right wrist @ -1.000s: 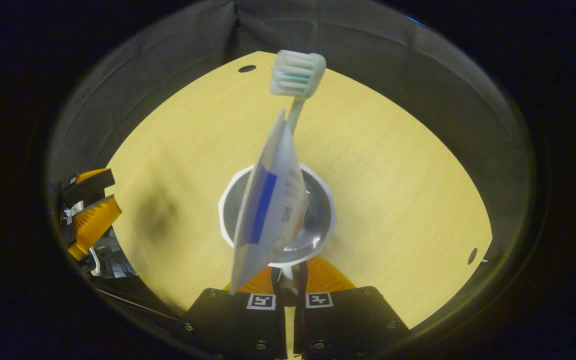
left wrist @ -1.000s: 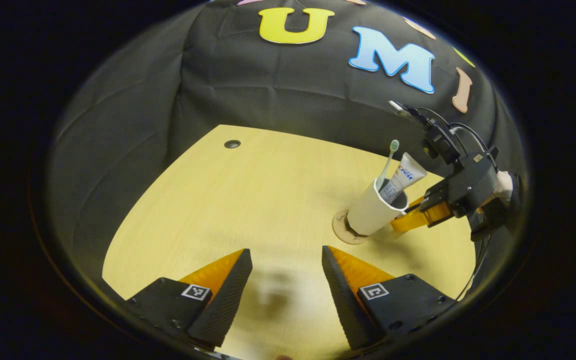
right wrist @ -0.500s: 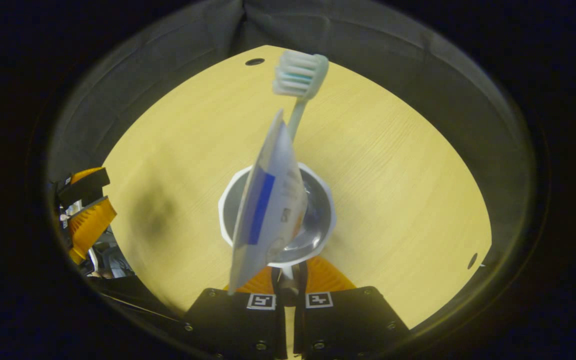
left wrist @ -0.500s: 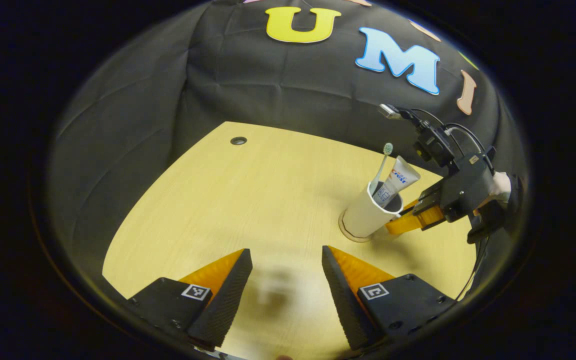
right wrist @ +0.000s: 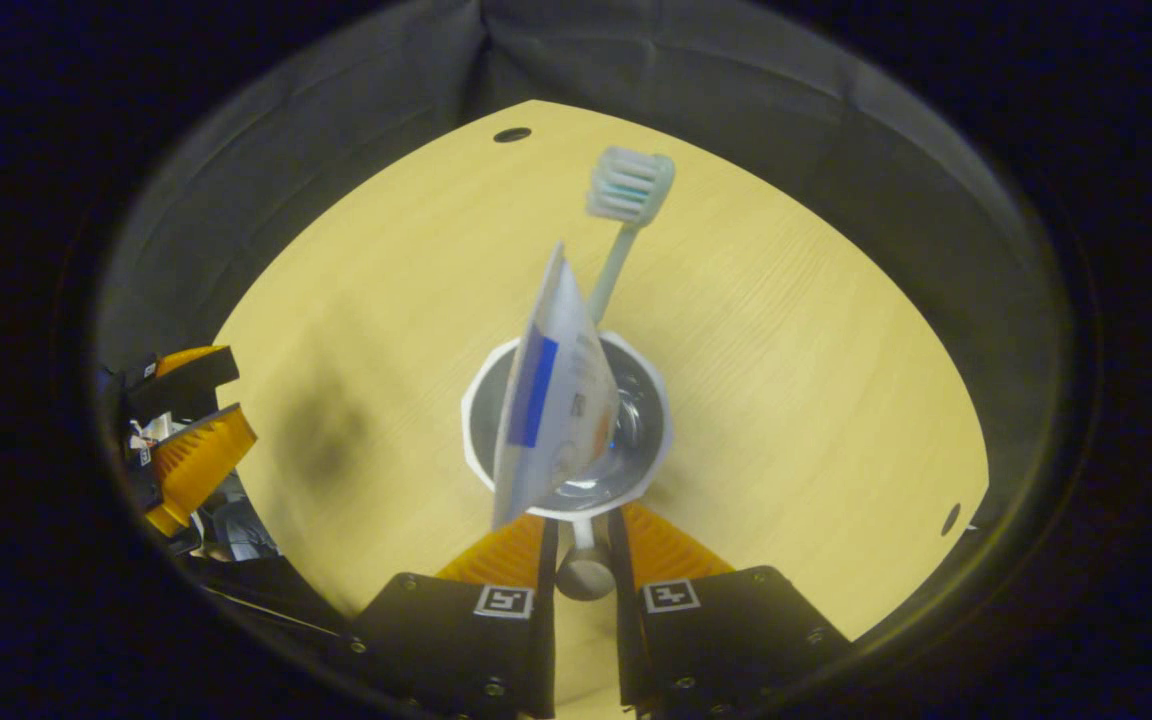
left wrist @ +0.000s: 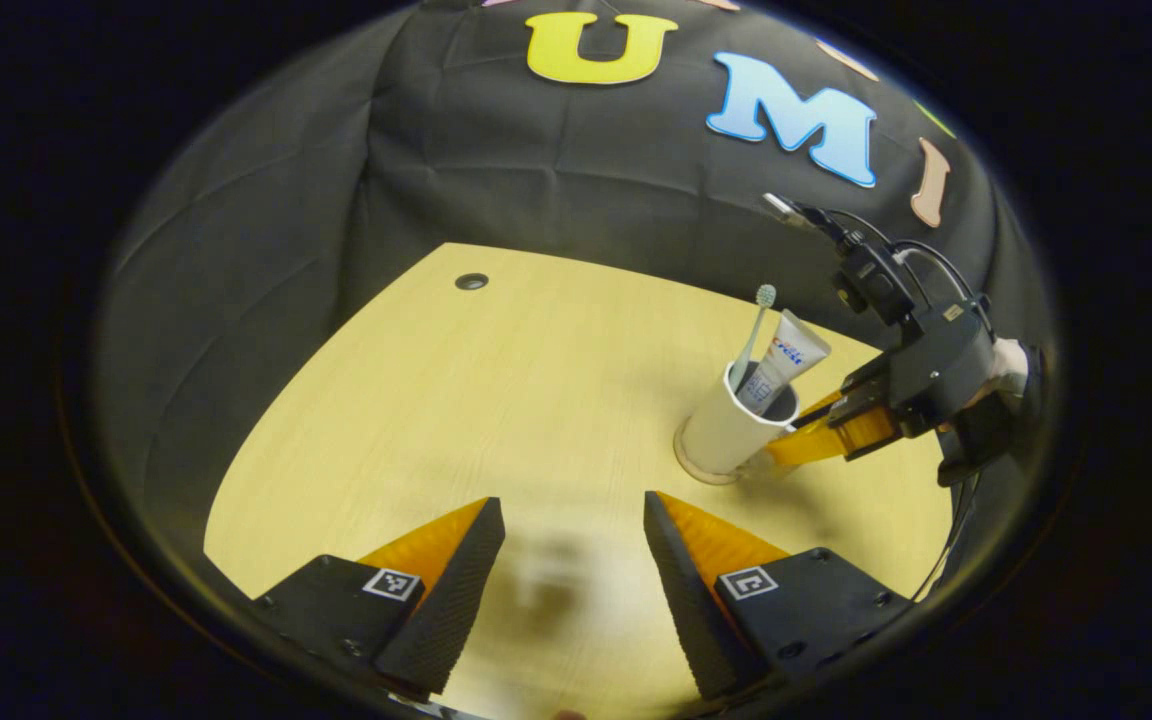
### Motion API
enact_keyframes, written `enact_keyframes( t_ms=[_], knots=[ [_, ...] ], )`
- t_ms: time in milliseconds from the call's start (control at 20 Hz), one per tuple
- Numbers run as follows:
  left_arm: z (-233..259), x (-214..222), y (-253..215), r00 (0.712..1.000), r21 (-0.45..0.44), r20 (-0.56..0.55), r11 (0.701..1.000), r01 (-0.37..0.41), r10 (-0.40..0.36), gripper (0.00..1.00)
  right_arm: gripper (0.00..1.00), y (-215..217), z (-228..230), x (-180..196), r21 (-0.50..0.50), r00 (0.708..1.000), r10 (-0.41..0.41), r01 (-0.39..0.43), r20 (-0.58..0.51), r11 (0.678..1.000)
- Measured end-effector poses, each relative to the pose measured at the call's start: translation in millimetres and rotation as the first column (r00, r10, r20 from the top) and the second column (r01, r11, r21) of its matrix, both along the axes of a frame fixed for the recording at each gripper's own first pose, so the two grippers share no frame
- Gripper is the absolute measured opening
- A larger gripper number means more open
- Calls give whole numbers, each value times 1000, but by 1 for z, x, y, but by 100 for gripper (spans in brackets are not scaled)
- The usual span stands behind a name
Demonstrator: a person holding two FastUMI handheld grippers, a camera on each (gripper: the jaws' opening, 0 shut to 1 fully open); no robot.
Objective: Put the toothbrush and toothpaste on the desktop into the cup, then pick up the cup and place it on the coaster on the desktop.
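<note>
Left gripper view: cup (left wrist: 726, 432) on coaster (left wrist: 688, 466), right gripper (left wrist: 786, 450) beside it; left gripper (left wrist: 566, 545) jaws apart, empty. Right gripper view: toothpaste (right wrist: 551, 400) and toothbrush (right wrist: 626, 215) hide cup interior, jaws slightly apart flanking the cup handle (right wrist: 584, 570); contact unclear.

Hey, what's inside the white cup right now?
The cup holds a toothbrush, bristles up, and a toothpaste tube, both sticking out above the rim. Their lower ends are hidden inside the cup, and the tube covers part of its bottom.

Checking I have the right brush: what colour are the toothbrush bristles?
White with a teal band on the toothbrush, clearest in the right gripper view.
</note>
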State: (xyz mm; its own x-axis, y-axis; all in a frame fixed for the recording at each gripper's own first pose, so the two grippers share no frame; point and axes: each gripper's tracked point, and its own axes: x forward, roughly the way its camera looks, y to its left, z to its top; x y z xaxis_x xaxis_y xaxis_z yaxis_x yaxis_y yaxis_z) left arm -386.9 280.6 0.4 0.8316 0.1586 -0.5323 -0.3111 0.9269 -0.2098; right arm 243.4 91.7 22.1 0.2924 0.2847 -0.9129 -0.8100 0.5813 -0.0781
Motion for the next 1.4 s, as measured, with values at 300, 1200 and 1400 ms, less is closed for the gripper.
enact_keyframes(
  t_ms=[300,1200,1400],
  knots=[
    [8,15,-17,998,26,13,998,57,-57,93,25,-2,25,-8,89,998,-52,50,18,995],
    [95,48,-86,958,214,164,956,199,-236,93,25,-79,82,-51,360,882,-399,297,252,884],
    [135,40,-98,934,282,270,947,156,-234,93,25,-90,129,-66,478,781,-487,280,391,833]
  ],
)
